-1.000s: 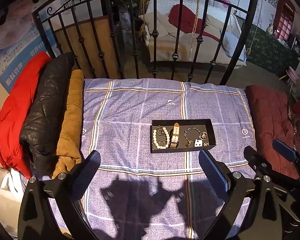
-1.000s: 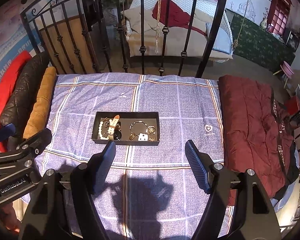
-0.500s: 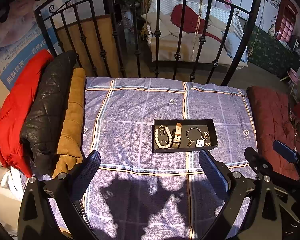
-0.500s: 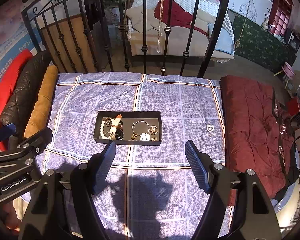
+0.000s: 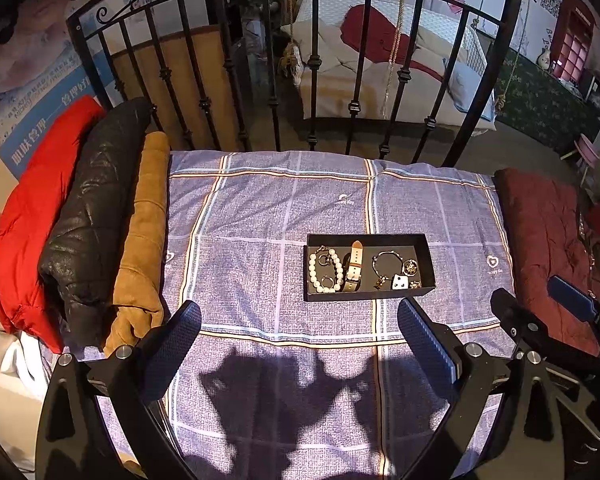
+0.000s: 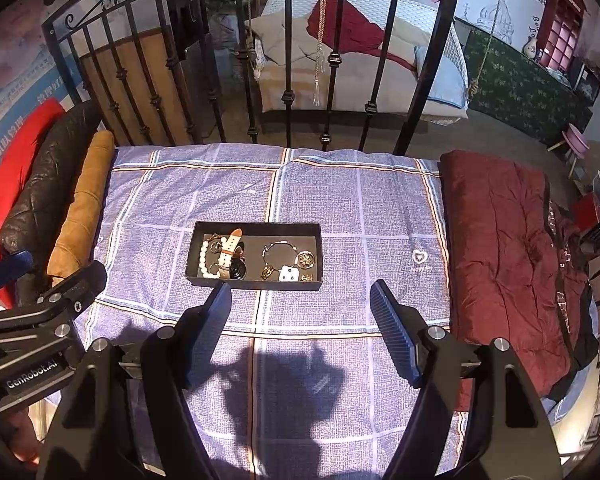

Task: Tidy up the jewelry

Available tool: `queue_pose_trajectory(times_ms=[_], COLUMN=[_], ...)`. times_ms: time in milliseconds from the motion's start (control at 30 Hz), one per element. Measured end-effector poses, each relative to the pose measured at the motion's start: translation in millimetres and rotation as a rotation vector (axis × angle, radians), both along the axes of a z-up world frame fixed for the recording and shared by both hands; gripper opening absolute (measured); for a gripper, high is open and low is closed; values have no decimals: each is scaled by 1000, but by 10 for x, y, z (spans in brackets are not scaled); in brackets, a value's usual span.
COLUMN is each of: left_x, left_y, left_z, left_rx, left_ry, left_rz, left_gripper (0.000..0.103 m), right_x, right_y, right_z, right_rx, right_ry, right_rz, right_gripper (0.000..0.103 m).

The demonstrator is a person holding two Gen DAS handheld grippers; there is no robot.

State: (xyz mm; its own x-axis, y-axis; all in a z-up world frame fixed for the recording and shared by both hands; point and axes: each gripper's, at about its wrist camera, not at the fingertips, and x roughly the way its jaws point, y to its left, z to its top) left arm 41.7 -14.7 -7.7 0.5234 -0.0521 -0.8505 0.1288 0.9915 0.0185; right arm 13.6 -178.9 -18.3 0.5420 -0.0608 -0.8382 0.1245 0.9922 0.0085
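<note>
Both the left hand-held gripper (image 5: 300, 344) and right hand-held gripper (image 6: 300, 312) hang spread and empty above the bed (image 6: 380, 208); the black tray (image 6: 256, 282) sits mid-bed, toward its foot rail. The pearl bracelet (image 5: 325, 268) looks light, slippery, limp: pinch across its beads

I count one black tray (image 5: 424, 258) on the bed, holding one pearl bracelet (image 5: 315, 268), one strapped watch (image 5: 354, 266) and one chain bracelet (image 5: 382, 258). At nine o'clock, three folded jackets (image 5: 96, 208); at three o'clock, one maroon quilt (image 5: 540, 240).
</note>
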Motion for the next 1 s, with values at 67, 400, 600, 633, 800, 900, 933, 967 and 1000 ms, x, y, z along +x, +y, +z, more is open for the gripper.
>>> queue_pose_trajectory(times_ms=[67, 400, 600, 633, 800, 900, 933, 967, 1000], left_x=[3, 28, 41, 40, 45, 46, 47, 51, 54], left_y=[1, 4, 7, 6, 6, 5, 2, 5, 6], left_z=[2, -13, -27, -28, -33, -34, -32, -37, -39], left_rx=[-3, 1, 1, 2, 1, 1, 1, -1, -5], left_ry=[3, 2, 11, 10, 12, 13, 13, 15, 17], left_rz=[-1, 2, -2, -2, -3, -3, -3, -3, -4], left_gripper=[97, 96, 97, 97, 96, 96, 96, 96, 96], right_x=[3, 23, 28, 31, 36, 44, 44, 45, 46], right_y=[1, 12, 17, 15, 12, 8, 9, 7, 7], right_z=[0, 3, 2, 0, -3, -11, -12, -15, -13], right_rx=[0, -11, -12, -12, -11, -13, -12, -12, -12], right_ry=[0, -6, -4, -4, -3, -2, -2, -2, -1], right_rz=[0, 8, 7, 7, 8, 9, 8, 8, 8], right_gripper=[72, 72, 72, 72, 72, 72, 72, 72, 72])
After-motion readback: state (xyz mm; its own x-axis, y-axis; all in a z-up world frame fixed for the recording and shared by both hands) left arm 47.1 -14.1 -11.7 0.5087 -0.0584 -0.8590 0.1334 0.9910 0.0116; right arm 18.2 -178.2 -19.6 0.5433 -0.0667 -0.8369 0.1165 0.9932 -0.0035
